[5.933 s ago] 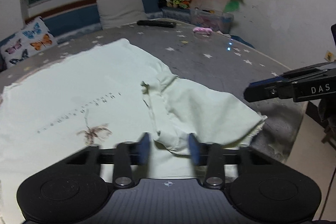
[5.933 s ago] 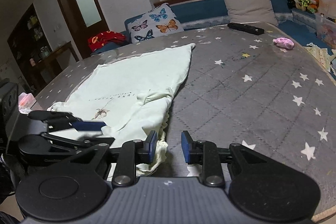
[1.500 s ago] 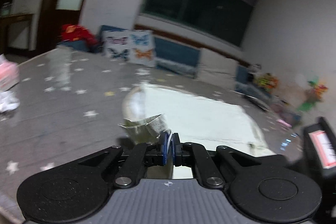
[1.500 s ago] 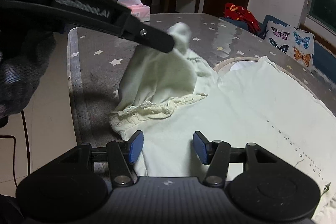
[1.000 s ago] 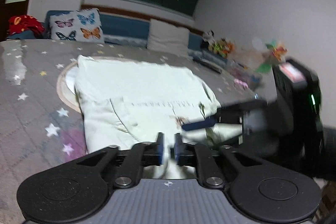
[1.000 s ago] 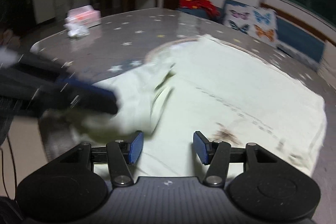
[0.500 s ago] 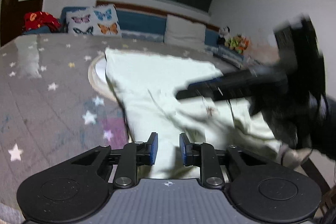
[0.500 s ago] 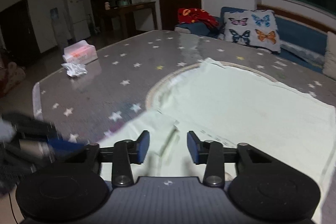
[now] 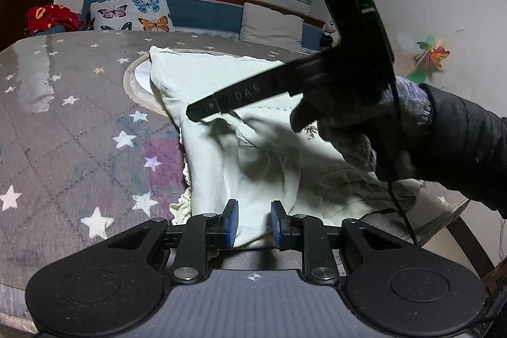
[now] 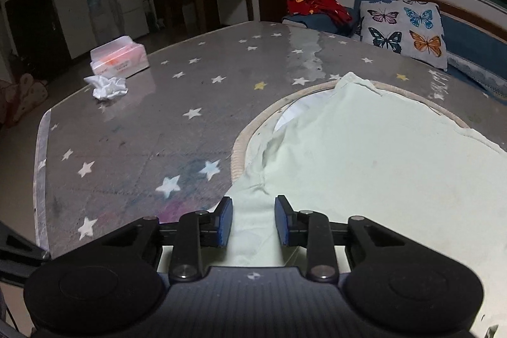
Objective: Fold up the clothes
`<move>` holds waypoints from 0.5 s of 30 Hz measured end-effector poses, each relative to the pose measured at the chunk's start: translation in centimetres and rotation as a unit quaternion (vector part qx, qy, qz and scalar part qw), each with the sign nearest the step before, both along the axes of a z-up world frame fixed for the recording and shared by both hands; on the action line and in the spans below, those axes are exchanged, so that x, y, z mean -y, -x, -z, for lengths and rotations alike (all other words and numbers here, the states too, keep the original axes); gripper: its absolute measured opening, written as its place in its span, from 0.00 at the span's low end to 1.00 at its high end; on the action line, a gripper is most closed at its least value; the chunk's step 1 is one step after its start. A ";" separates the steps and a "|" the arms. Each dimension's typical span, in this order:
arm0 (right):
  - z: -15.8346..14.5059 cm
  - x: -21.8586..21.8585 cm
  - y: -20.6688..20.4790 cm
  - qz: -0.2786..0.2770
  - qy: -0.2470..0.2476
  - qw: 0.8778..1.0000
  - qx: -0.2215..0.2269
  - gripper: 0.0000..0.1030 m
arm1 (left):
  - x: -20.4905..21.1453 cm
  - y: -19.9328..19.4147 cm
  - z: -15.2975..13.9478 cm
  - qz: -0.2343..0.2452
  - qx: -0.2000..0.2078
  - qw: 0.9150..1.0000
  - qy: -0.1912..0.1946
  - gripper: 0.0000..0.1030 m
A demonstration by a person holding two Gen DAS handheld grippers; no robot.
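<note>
A pale green garment [image 9: 253, 154] lies on the grey star-patterned table [image 9: 79, 129], its near sleeve folded inward over the body. My left gripper [image 9: 252, 223] is open and empty, its jaws astride the garment's near edge. My right gripper [image 10: 252, 220] is open over the folded left side of the garment [image 10: 380, 167]. In the left wrist view the right gripper [image 9: 202, 111] reaches in from the right, held in a dark-sleeved hand, just above the cloth.
A round beige mat [image 10: 253, 129] lies under the garment. A tissue box [image 10: 118, 56] and a crumpled tissue [image 10: 106, 86] sit at the table's far left. A butterfly cushion [image 10: 405, 27] and red cloth [image 10: 317, 3] lie on the bench behind.
My left gripper let go of the sleeve it carried and opened wider. My right gripper swung across over the garment to its left side. The sleeve now lies folded on the body.
</note>
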State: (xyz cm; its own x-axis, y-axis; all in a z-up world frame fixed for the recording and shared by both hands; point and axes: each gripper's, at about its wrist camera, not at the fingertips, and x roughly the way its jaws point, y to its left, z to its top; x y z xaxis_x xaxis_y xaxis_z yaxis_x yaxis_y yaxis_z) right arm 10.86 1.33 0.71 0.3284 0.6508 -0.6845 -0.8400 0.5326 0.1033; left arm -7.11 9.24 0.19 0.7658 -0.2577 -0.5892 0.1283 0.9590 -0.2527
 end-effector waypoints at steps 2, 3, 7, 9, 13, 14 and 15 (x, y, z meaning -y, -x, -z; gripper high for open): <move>-0.4 0.3 -0.1 0.003 -0.001 1.000 0.003 0.27 | 0.0 0.0 -0.3 0.001 0.003 1.000 -0.003 0.23; -0.8 0.6 -0.1 0.004 -0.001 1.000 0.007 0.27 | -0.1 0.2 -0.6 0.000 0.008 1.000 -0.006 0.23; -1.9 2.2 0.6 -0.005 -0.001 1.000 0.015 0.27 | -0.5 0.0 -1.7 -0.014 0.031 0.999 -0.013 0.23; -2.2 3.0 1.7 -0.018 0.008 1.000 0.022 0.27 | -0.7 -0.4 -2.0 -0.022 0.038 0.999 -0.013 0.23; -2.0 4.2 4.0 -0.049 0.025 0.998 0.028 0.27 | -0.6 -1.7 -1.5 -0.027 0.028 0.999 -0.022 0.23; -1.9 4.5 4.6 -0.057 0.030 0.997 0.030 0.27 | -0.6 -2.0 -1.2 -0.027 0.021 0.999 -0.026 0.23; -1.7 4.7 5.1 -0.063 0.036 0.997 0.032 0.27 | -0.5 -2.2 -0.9 -0.026 0.016 0.999 -0.031 0.23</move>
